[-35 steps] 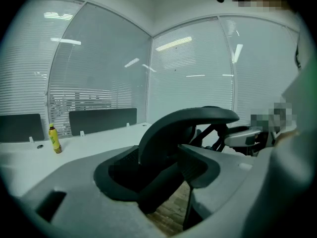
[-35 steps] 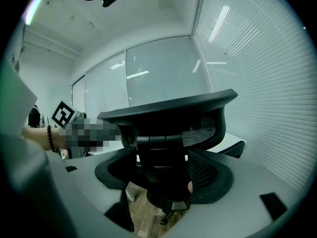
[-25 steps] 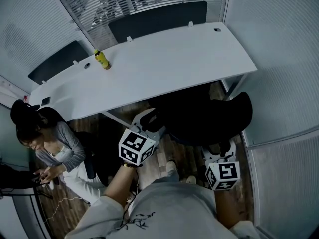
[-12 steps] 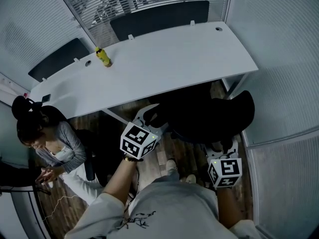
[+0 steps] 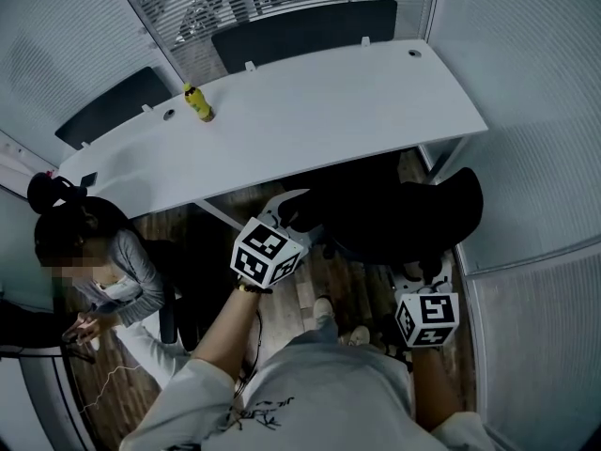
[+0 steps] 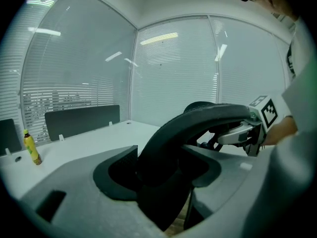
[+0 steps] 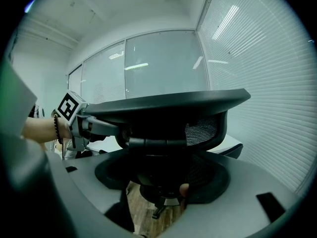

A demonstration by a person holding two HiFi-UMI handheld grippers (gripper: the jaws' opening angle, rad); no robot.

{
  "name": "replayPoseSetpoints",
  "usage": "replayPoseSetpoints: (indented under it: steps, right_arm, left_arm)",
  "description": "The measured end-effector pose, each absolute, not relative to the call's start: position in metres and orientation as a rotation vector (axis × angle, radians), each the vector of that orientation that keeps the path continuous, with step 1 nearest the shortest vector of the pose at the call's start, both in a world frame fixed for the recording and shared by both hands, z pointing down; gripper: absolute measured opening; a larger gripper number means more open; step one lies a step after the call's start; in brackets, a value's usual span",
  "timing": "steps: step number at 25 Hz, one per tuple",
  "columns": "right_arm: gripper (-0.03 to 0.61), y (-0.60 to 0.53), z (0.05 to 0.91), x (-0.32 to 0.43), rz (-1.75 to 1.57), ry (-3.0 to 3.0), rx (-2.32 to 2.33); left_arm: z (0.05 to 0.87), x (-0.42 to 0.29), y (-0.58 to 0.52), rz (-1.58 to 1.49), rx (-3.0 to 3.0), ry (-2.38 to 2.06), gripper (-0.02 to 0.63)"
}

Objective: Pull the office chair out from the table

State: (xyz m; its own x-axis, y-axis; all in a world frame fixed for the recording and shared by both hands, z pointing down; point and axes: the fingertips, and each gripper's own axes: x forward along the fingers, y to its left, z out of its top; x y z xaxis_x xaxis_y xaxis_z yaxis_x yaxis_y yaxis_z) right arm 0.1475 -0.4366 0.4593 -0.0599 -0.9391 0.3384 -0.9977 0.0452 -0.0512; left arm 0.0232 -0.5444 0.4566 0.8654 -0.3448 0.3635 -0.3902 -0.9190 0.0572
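The office chair [image 5: 394, 219] stands at the right end of the white counter [image 5: 310, 111]. Its front is pushed under the counter's edge, its back faces the person, and the glass wall is close on its right. The left gripper [image 5: 286, 209] is clamped on the left rim of the backrest, which runs straight between its jaws in the left gripper view. The right gripper [image 5: 418, 272] grasps the backrest from the other side, low at the rear.

To my eye the pull should go straight back toward the person, with both grippers moving evenly so the chair rolls rather than swivels into the wall. The grips look best kept firm, since the rim is smooth and curved.

The chair's base and wheels are lost in shadow, so I cannot tell which way they point or whether a counter leg is in the way. A person [image 5: 103, 261] sits well to the left, and a yellow bottle [image 5: 197, 103] stands on the far side of the counter.
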Motion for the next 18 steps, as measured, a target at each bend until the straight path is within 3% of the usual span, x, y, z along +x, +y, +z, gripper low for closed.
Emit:
replayPoseSetpoints:
  steps: [18]
  right_arm:
    - [0.276, -0.401, 0.460, 0.163, 0.396, -2.123, 2.007]
  left_arm:
    - [0.459, 0.037, -0.506, 0.520, 2.883, -0.580, 0.268]
